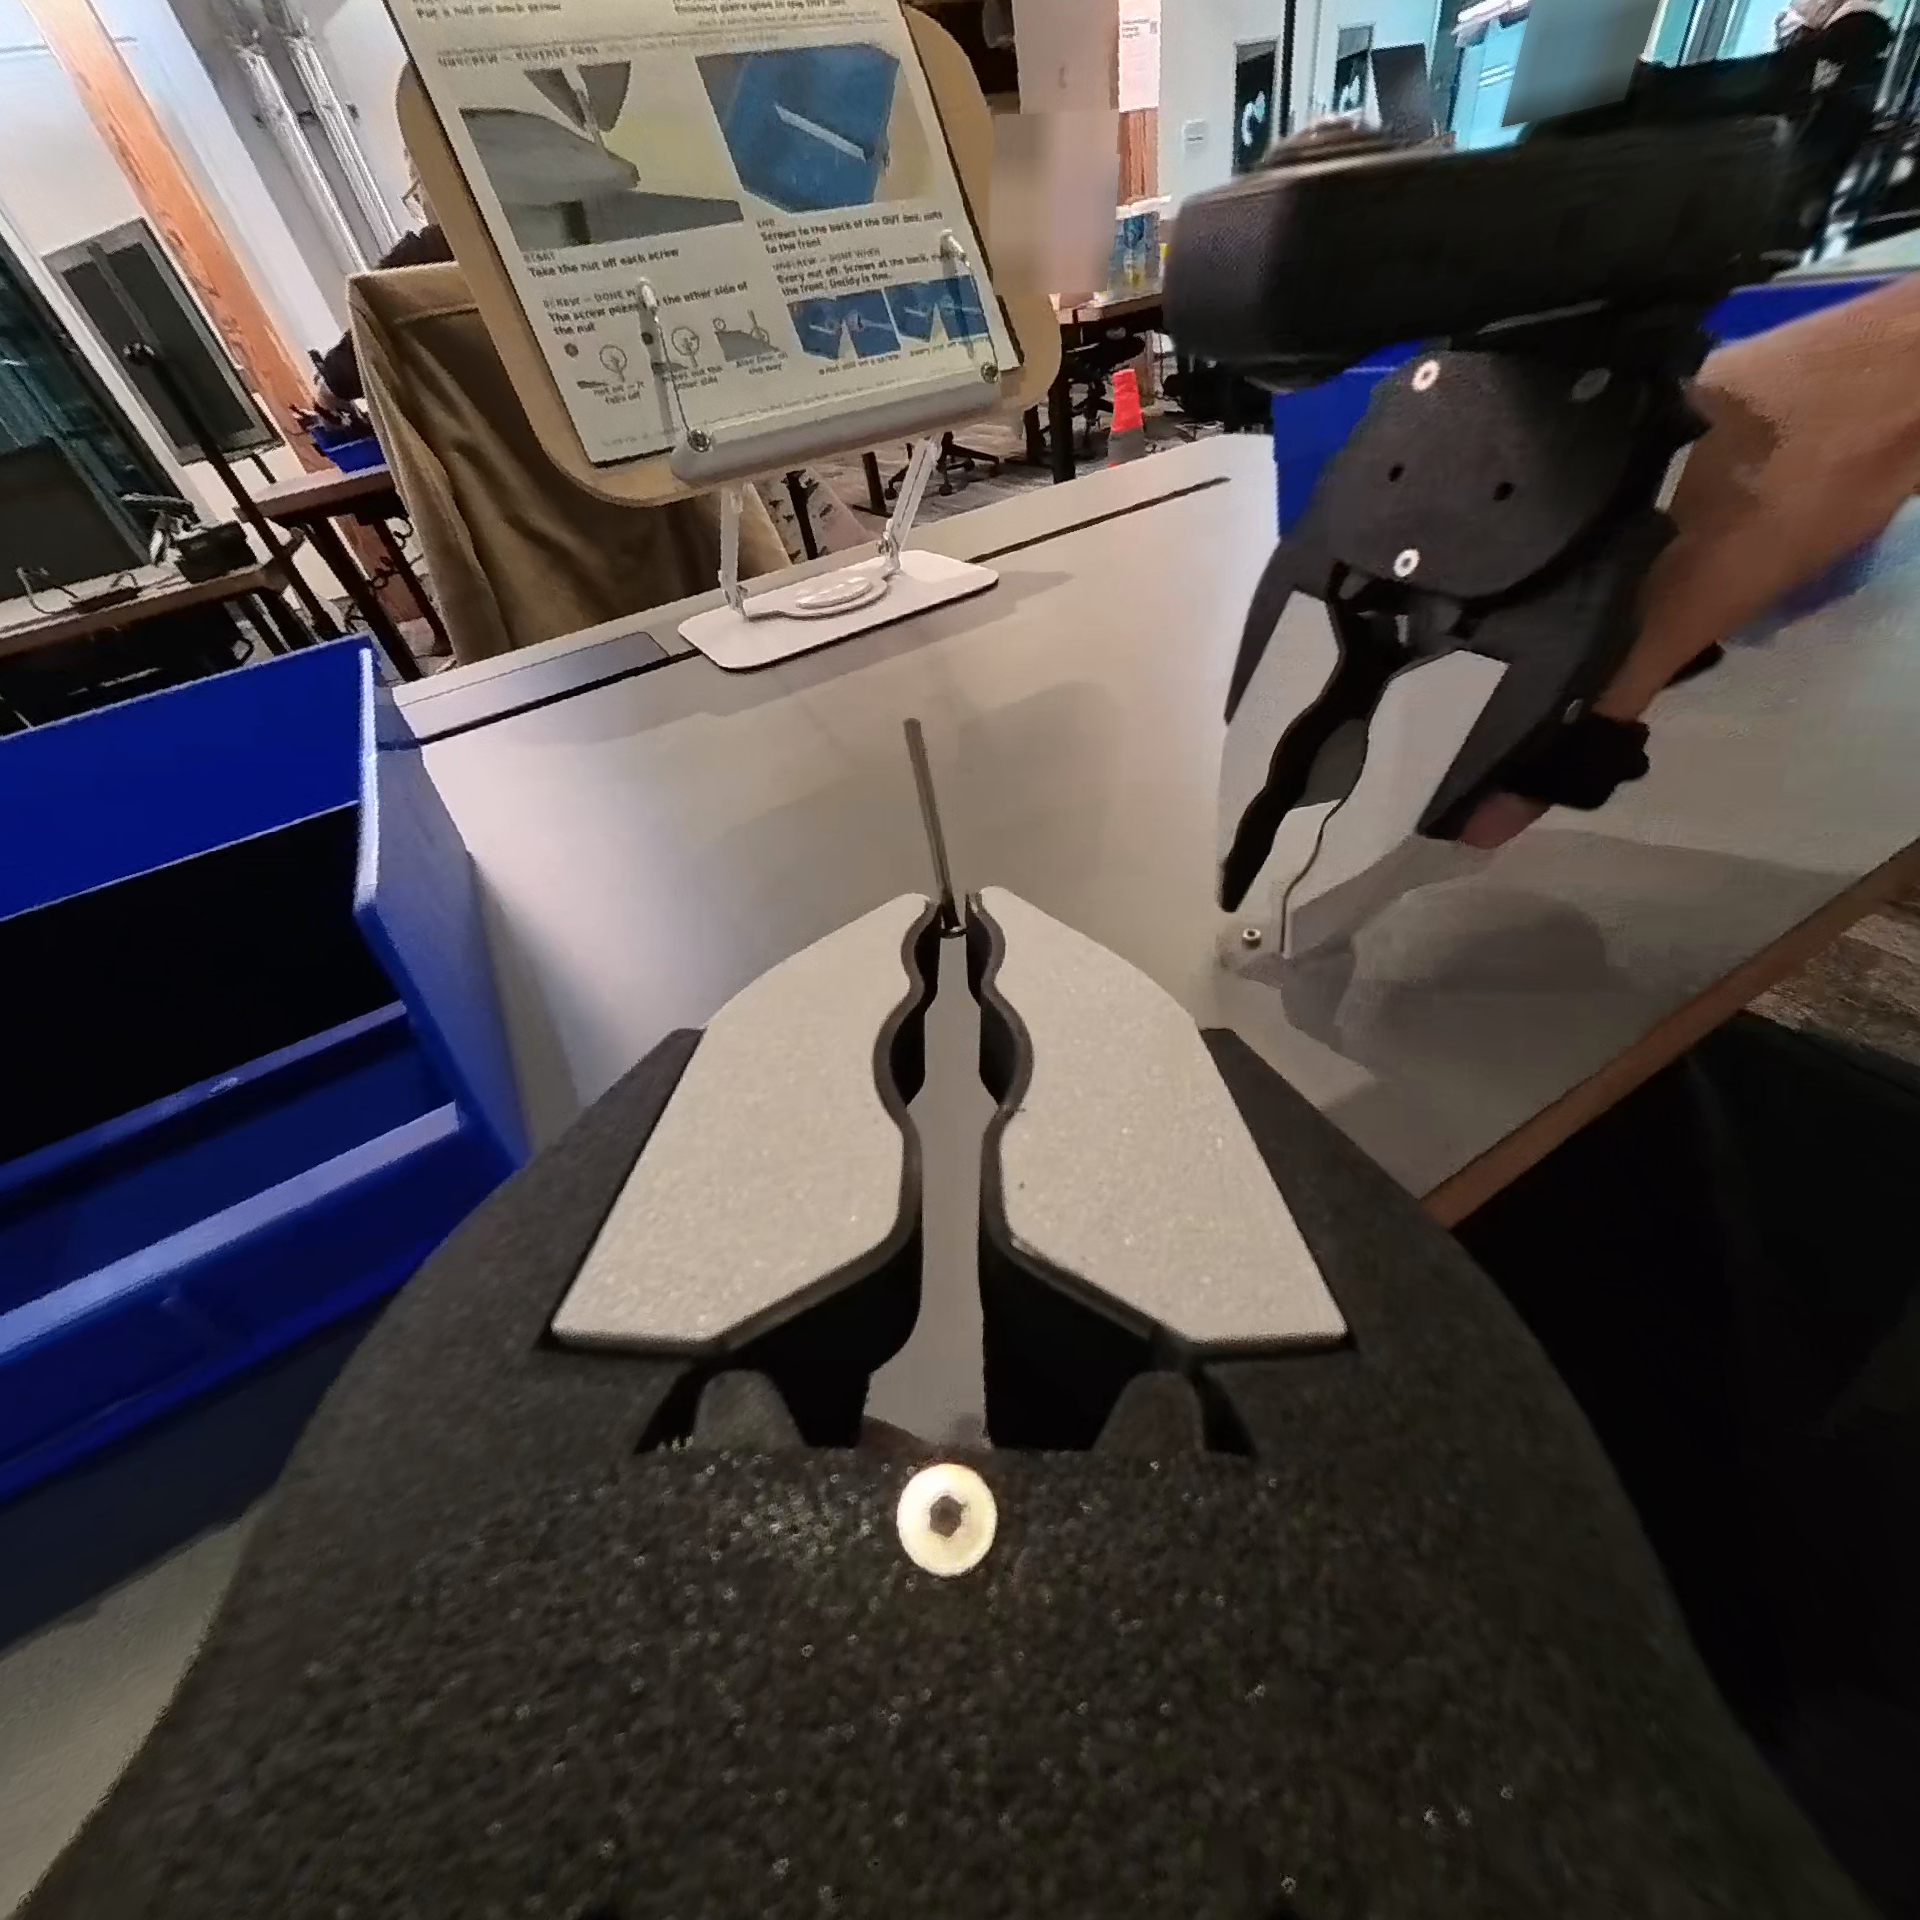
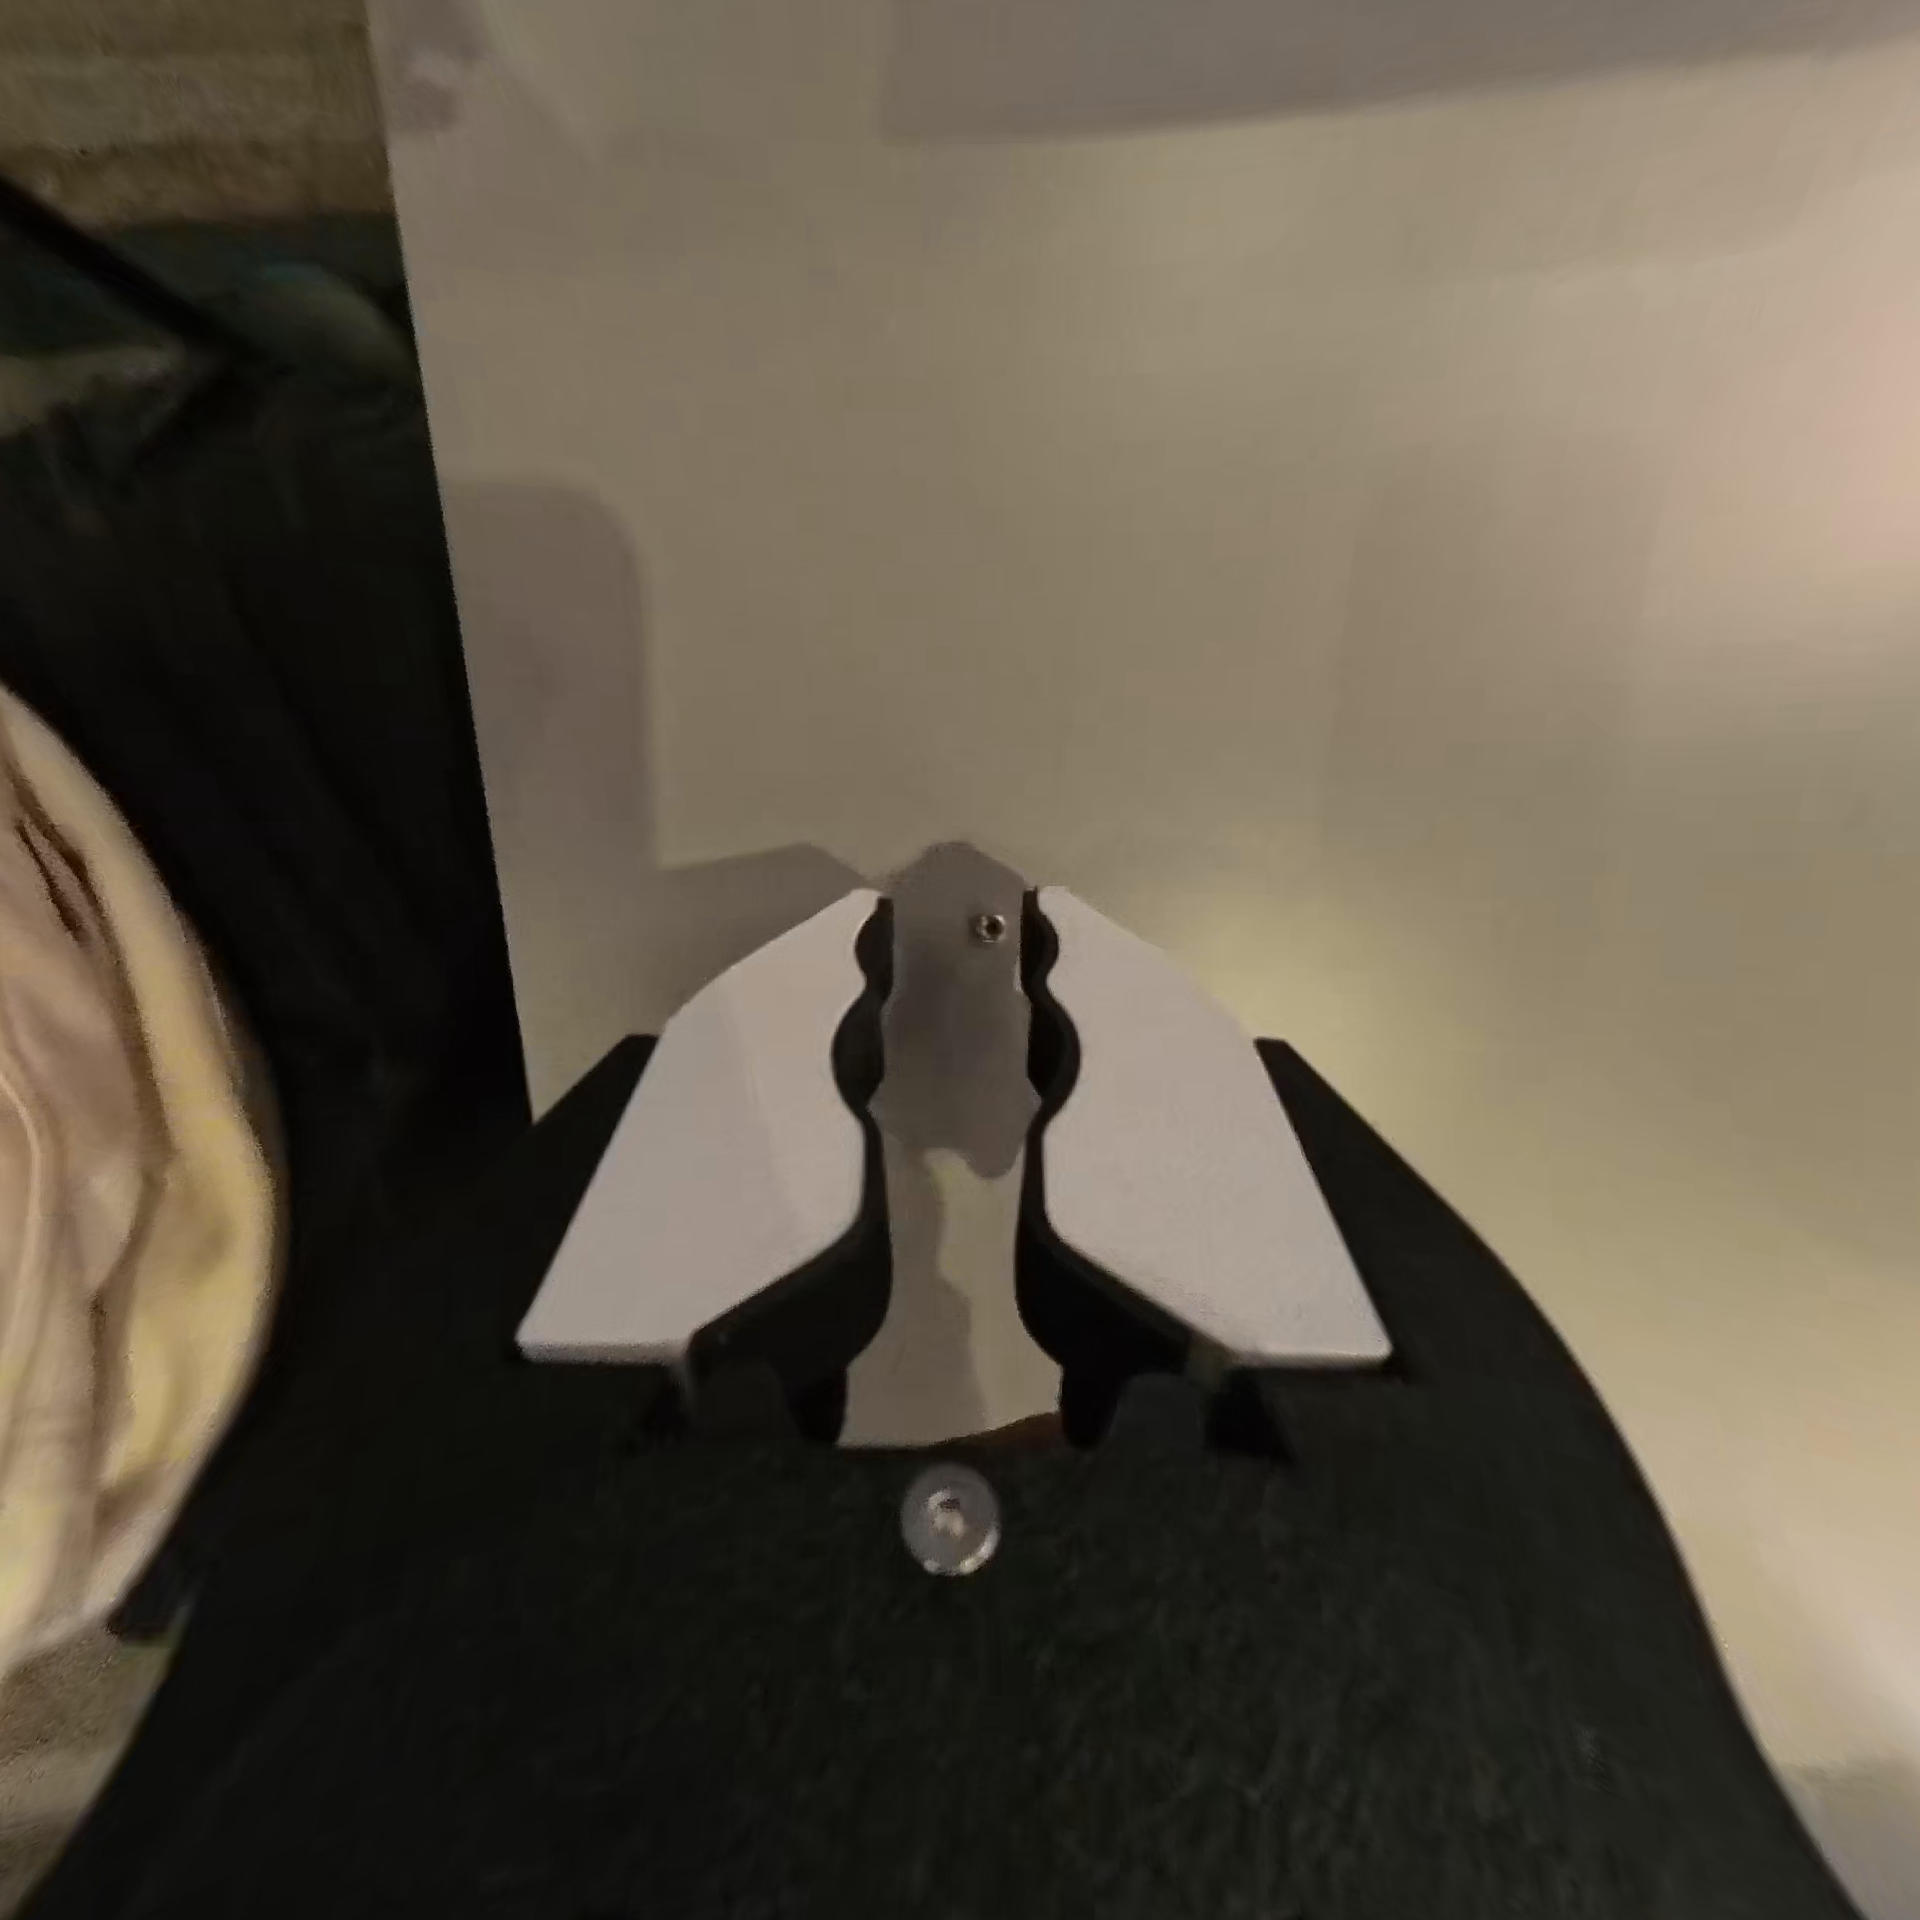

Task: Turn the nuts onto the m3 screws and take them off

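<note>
My left gripper [image 1: 951, 914] is shut on the head end of a thin dark m3 screw [image 1: 925, 810], which sticks out forward and upward from its fingertips above the grey table [image 1: 1039, 727]. My right gripper [image 1: 1262, 916] points down at the table to the right and also shows in the right wrist view [image 2: 956, 902]. It is open. A small silver nut [image 2: 987, 925] lies on the table between its fingertips, close to the right finger. The nut also shows in the left wrist view [image 1: 1251, 939].
A blue bin [image 1: 208, 935] stands at the left of the table and another blue bin [image 1: 1340, 416] at the back right. An instruction sheet on a stand [image 1: 727, 260] is at the back. The table's wooden edge [image 1: 1662, 1049] runs along the right.
</note>
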`<state>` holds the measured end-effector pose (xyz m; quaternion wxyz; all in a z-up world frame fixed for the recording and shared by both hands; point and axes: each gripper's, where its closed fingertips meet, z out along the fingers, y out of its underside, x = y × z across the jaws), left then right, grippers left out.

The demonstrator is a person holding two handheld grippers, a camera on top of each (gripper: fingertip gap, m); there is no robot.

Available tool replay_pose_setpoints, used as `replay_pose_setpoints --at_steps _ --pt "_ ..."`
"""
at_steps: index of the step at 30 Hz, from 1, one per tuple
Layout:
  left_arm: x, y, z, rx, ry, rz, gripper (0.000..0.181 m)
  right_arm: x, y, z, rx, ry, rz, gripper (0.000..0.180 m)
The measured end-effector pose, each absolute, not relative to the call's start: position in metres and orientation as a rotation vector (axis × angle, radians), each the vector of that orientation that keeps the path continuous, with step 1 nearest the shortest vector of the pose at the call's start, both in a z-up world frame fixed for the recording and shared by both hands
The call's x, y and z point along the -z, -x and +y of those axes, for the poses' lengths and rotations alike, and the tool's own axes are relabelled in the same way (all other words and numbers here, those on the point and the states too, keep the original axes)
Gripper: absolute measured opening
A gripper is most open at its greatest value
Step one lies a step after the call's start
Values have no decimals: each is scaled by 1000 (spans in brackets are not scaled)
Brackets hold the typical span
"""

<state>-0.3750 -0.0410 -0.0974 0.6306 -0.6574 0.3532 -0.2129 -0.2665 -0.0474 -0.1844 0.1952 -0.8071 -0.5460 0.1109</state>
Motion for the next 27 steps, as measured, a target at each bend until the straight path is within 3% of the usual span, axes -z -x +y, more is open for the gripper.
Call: replay_pose_setpoints --at_steps 1,13,27 --pt "97 375 -41 486 1502 812 4 185 266 -50 -314 2236 -1624 24" --pt "94 380 -40 472 1491 804 4 185 259 -47 -334 2067 -2120 16" --pt "95 381 -40 475 1493 810 4 194 258 -45 -280 2037 -2186 14"
